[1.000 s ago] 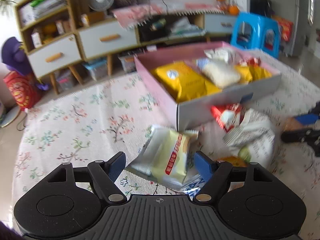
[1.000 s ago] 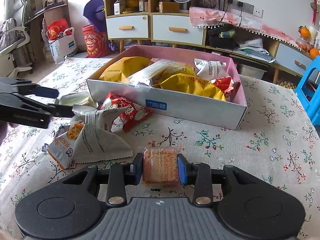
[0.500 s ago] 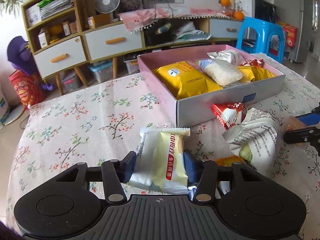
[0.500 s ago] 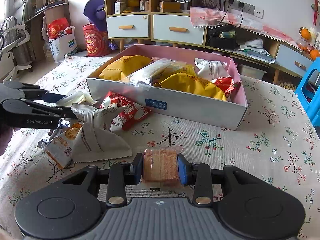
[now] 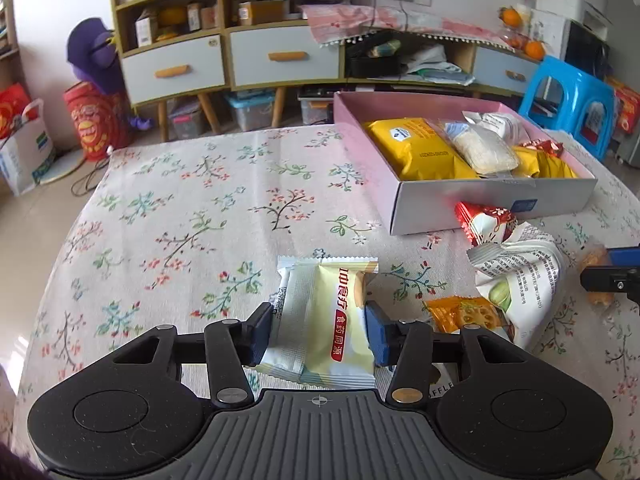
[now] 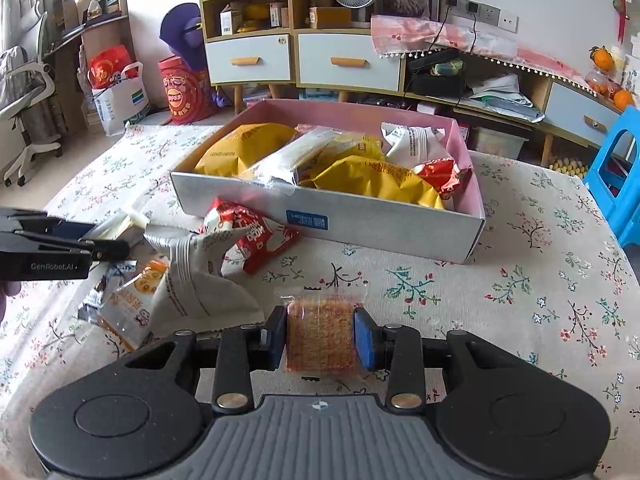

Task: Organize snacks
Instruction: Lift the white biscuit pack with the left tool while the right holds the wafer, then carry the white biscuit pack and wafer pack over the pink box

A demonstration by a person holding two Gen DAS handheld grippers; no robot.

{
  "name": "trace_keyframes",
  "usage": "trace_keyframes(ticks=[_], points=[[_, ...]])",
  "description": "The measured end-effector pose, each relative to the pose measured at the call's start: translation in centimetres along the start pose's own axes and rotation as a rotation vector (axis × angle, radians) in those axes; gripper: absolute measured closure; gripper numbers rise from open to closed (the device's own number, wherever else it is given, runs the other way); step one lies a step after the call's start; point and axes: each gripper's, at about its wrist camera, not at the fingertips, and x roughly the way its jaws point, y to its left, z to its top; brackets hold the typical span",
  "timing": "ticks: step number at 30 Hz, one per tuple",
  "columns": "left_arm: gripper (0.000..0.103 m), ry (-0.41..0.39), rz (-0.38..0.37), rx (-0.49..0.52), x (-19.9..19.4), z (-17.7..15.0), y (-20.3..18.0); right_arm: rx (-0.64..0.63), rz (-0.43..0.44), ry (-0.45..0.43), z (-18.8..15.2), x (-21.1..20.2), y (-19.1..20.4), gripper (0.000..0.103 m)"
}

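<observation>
My left gripper is shut on a pale yellow snack packet with red lettering, its blue pads pressing both sides just above the floral tablecloth. My right gripper is shut on a clear packet of orange crackers, held low over the cloth. The pink snack box lies ahead and to the right of the left gripper. It holds yellow bags, a white noodle pack and a red packet. In the right wrist view the box is straight ahead and the left gripper is at the far left.
Loose snacks lie between the grippers: a red packet, a white crumpled bag and an orange biscuit packet. A blue stool stands beyond the table's right edge. Cabinets line the back wall.
The left gripper's jaws came together onto the pale yellow packet, and the gripper rolled level and shifted a little. The right gripper has kept still with its cracker packet.
</observation>
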Motion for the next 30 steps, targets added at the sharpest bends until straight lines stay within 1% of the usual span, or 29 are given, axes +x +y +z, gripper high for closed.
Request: trace_keyframes(ticks=[14,20,26,30], points=[[0.058,0.001,-0.049,-0.163,-1.1,-0.9,1.3,0.019,0.017,-0.001,0.5,-0.2,0.2,0.079],[0.058,0.0,-0.081,-0.158,-1.5,-1.2,0.9,0.011,0.019,0.034,-0.2,0.5,0.1,0.077],[0.058,-0.015,-0.098,-0.156,-1.5,-0.9,0.5,0.002,0.016,0.025,0.0,0.4,0.2,0.078],[0.058,-0.04,-0.104,-0.169,-1.9,-0.3,0.5,0.008,0.022,0.0,0.8,-0.1,0.2,0.078]])
